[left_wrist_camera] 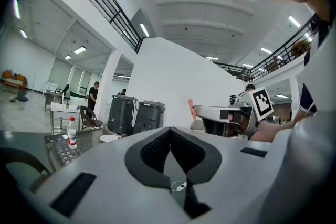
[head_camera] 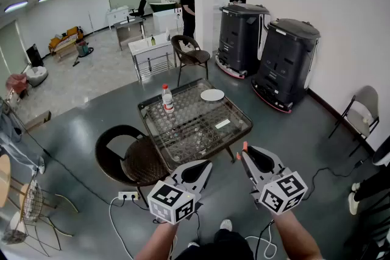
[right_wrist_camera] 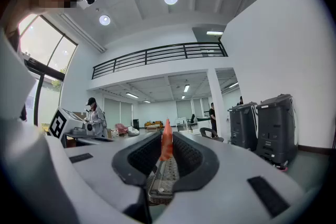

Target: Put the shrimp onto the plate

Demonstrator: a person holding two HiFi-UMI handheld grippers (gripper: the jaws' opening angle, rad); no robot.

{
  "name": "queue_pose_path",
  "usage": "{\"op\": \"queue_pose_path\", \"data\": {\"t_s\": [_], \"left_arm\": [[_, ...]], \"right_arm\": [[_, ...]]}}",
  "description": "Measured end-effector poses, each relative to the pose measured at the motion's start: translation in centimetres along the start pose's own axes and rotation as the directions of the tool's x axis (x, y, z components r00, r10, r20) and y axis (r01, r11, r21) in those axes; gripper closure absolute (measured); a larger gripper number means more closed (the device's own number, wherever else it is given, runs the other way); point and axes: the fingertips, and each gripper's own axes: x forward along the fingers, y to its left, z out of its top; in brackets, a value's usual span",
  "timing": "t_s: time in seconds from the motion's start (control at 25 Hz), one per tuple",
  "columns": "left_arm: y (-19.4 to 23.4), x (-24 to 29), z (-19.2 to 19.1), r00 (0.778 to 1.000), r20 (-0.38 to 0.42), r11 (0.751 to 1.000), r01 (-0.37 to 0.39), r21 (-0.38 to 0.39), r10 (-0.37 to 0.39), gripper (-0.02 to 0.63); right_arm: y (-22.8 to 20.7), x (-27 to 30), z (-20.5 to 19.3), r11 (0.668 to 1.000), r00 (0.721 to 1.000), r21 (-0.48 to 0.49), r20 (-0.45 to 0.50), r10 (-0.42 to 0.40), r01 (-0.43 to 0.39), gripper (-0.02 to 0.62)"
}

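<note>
At about 9 o'clock from my hands, a dark round-backed chair [head_camera: 131,158] stands against the near left side of the table [head_camera: 189,131]. A white power strip [head_camera: 128,195] lies on the floor at the chair's 6 o'clock.

My left gripper [head_camera: 206,165] hovers just short of the table's near edge. Its jaws are brought together at the tips, and its own camera shows nothing between them.

The table is straight ahead at 12 o'clock. A clear bottle [head_camera: 167,99] with a red cap stands upright towards its 11 o'clock corner. A white plate [head_camera: 212,95] sits near the far corner, at roughly 12 to 1 o'clock. A small white card [head_camera: 222,123] lies on the right half of the table.

My right gripper [head_camera: 244,153] is level with the left one and close beside it, pointing at the table's near right edge. Its jaws are clamped on the orange shrimp [right_wrist_camera: 166,142], which sticks up out of the tips. The shrimp is in the air at the near side of the table, well apart from the plate.

At 1 to 2 o'clock, two tall black machines [head_camera: 286,61] stand side by side against the white wall. At 3 o'clock there is a grey folding chair [head_camera: 359,109].
</note>
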Motion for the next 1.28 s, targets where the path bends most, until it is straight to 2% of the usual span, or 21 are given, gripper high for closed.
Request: {"op": "queue_pose_path", "data": {"t_s": [0.56,1.0,1.28], "left_arm": [[0.7,3.6,-0.3,1.0,-0.025,1.0,-0.014,-0.019,0.013,0.597],[1.5,10.6,-0.4,0.997,-0.054,0.998,-0.063,-0.015,0.062,0.597],[3.2,13.9,-0.7,0.992,-0.07,0.992,-0.111,-0.055,0.107,0.597]], "right_arm": [[-3.3,1.1,0.1,1.0,1.0,0.016,0.001,0.026,-0.026,0.528],[-10.2,3.3,0.6,0.994,0.994,-0.011,0.006,0.109,-0.109,0.528],[-14.1,4.8,0.0,0.991,0.991,0.006,-0.023,0.133,-0.133,0.526]]}}
